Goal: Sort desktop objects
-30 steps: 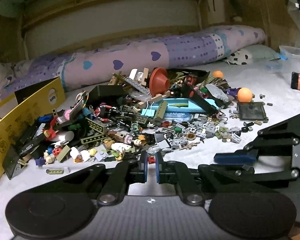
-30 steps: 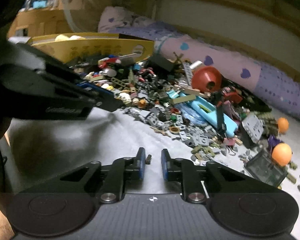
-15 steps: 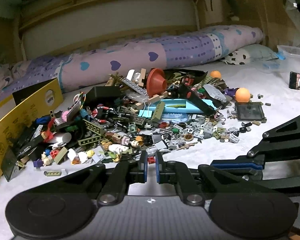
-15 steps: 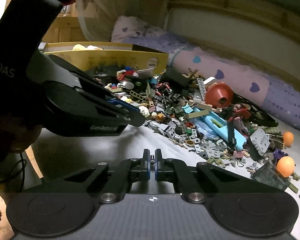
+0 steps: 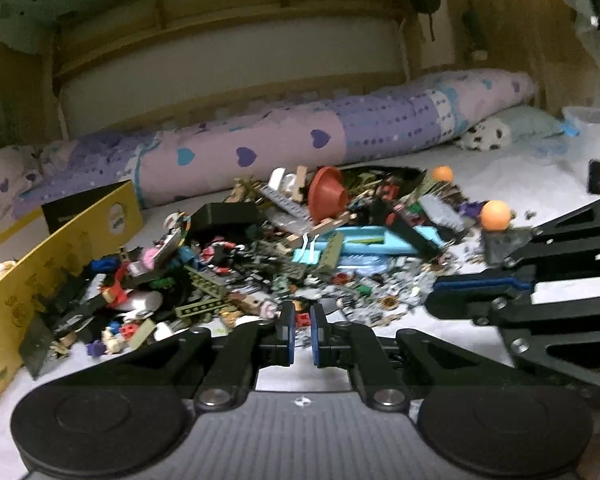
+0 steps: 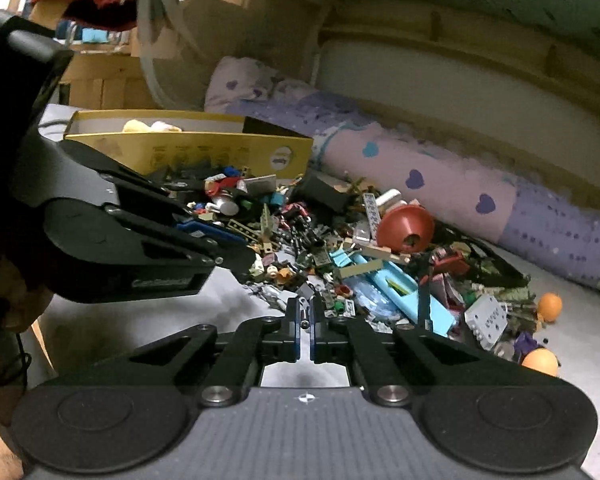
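Left wrist: left tongs [image 5: 302, 321] nipped on small red brick [image 5: 302, 319]; toy heap [image 5: 300, 252] on pale bed sheet [image 5: 500, 184] (heart-print bolster [image 5: 300, 148] behind).
Right wrist: right tongs [image 6: 305, 322] pinched on tiny dark peg [image 6: 305, 323]; yellow box [image 6: 220, 152] far left.

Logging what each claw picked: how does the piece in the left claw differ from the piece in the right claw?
The left claw pinches a small red brick, blocky and studded; the right claw pinches a tiny dark pin-like piece, much slimmer. The left claw's jaws stand slightly wider around the brick; the right claw's are almost together. Both pieces sit at the fingertips, above the white sheet.
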`<state>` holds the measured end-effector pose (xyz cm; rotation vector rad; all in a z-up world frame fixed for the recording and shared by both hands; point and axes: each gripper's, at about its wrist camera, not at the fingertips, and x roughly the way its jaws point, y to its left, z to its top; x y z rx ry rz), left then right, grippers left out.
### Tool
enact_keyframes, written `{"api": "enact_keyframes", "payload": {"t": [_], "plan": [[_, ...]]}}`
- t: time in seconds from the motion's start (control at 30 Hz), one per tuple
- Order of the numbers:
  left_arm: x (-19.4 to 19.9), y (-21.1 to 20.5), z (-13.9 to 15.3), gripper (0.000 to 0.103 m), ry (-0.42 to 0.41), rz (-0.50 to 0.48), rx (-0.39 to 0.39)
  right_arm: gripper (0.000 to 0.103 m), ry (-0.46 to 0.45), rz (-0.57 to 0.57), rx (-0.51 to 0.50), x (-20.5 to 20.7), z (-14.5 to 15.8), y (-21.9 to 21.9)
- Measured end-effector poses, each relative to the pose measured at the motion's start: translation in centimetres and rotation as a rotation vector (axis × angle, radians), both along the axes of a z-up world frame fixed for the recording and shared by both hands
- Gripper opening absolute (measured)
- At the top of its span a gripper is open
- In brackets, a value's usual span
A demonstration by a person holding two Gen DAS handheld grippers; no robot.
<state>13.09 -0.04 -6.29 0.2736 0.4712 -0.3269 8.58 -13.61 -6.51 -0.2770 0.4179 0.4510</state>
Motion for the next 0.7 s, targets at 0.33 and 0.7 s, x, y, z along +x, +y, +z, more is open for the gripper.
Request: {"api": "enact_keyframes", "payload": {"t": [0.33,0.7], "plan": [[0.4,2.1,0.3,0.008,0.009,0.052,-0.028,0.006,-0.038,-0.021,0.033,0.5,1.4,0.7],[-0.4,4.3,1.8,0.008,-0.042,0.090,-0.042,0.006,-0.023,-0.044,0.023,0.5,1.7,2.6]]}}
